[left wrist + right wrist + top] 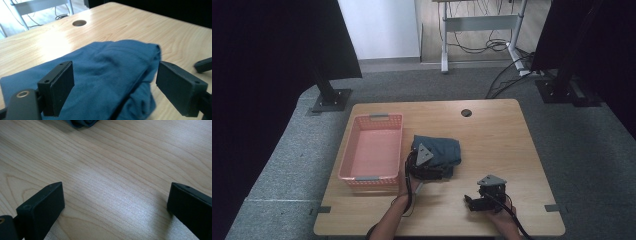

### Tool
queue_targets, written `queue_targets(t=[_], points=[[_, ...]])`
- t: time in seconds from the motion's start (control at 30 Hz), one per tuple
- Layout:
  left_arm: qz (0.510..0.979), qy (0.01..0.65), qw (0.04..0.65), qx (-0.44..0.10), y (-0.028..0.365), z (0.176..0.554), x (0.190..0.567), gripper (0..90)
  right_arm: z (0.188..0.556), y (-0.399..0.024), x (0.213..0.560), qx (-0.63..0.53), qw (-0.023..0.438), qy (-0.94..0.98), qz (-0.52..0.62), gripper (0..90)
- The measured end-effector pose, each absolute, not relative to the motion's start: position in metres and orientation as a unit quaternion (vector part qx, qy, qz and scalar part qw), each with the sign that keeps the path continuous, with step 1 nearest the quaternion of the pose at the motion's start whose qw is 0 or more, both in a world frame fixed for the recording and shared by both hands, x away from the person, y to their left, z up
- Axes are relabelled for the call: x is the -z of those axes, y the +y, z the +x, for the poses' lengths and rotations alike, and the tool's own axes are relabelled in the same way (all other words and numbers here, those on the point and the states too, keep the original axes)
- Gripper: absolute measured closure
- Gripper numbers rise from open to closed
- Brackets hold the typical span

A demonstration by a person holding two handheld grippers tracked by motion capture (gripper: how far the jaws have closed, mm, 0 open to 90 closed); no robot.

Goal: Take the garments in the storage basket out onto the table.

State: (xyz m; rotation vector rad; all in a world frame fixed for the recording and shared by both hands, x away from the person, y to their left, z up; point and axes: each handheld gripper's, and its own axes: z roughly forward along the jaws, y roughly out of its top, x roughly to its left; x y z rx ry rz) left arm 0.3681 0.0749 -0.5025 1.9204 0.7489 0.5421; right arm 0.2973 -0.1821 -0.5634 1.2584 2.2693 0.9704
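My left fingers (58, 88): spread wide, one on each side of the folded blue cloth (105, 82), not yet pressing it.
My left gripper (424, 167): over the near edge of the cloth, pointing away from me toward the far side of the table.
My right fingers (41, 210): spread too, with bare wood between them and nothing held.
My right gripper (484, 197): low over the near right part of the table (492, 135), well apart from the cloth.
Blue cloth (438, 150): a folded bundle lying mid-table, just right of the pink basket (354, 145), not touching it as far as I can tell.
Pink basket: on the left of the table, nothing in it.
Done so far: I judge only the approach; my left jaws straddle the bundle.
Left to do: close on the cloth, lift it, and probably carry it left into the basket.
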Motion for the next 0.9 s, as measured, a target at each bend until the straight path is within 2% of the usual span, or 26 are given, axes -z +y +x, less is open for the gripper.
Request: queue_targets(t=[0.9], points=[[0.783, 0.294, 0.492, -0.24, 0.149, 0.309, 0.486, 15.0, 0.297, -0.182, 0.563, -0.344, 0.185, 0.805, 0.448, 0.8]])
